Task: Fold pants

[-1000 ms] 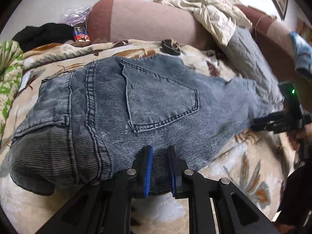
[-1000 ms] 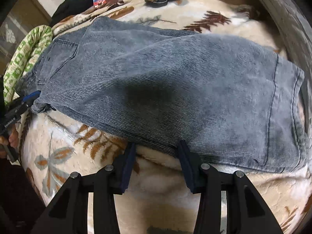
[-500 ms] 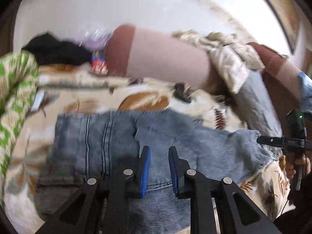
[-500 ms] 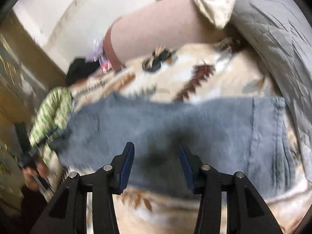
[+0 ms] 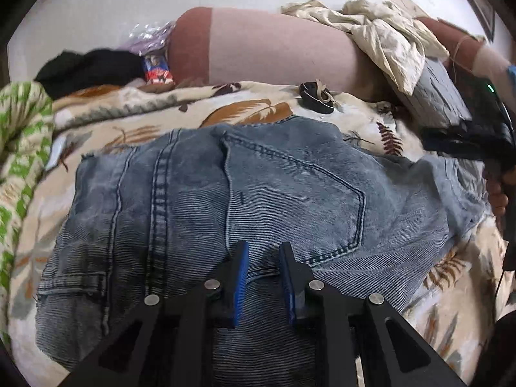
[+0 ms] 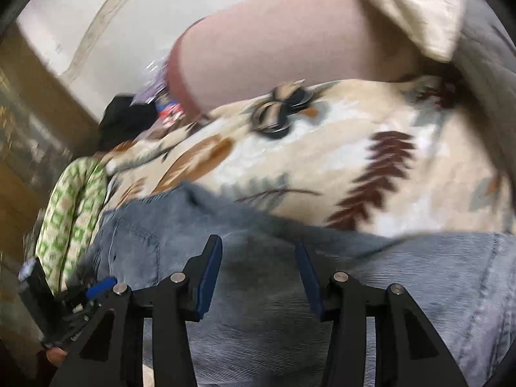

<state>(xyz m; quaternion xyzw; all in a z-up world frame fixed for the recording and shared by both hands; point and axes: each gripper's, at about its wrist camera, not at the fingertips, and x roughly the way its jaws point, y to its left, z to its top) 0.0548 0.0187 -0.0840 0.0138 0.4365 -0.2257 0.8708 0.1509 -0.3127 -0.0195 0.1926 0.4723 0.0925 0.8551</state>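
Note:
Grey-blue denim pants [image 5: 290,193] lie flat on a leaf-print blanket [image 5: 129,122], back pocket up, waistband at the left. My left gripper [image 5: 262,251] hovers over the cloth just below the pocket. Its jaws stand a narrow gap apart with nothing pinched between the blue pads. In the right wrist view, my right gripper [image 6: 257,242] hangs open above the leg part of the pants [image 6: 387,274], jaws wide apart and empty. The right gripper [image 5: 467,135] also shows at the right edge of the left wrist view, held in a hand. The left gripper [image 6: 96,285] appears by the waistband.
A pink-and-maroon bolster [image 5: 258,48] runs along the back by the wall, with a crumpled cream cloth [image 5: 387,32] and a grey pillow [image 5: 441,96] to its right. A small black bowed item [image 5: 316,96] lies behind the pants. A green patterned cloth [image 5: 19,145] and a black garment [image 5: 90,64] are at left.
Both grippers left the pants' near edge and now hover over the denim. The right one rose and tilted up, so bolster and wall fill its view. The jaws look unchanged.

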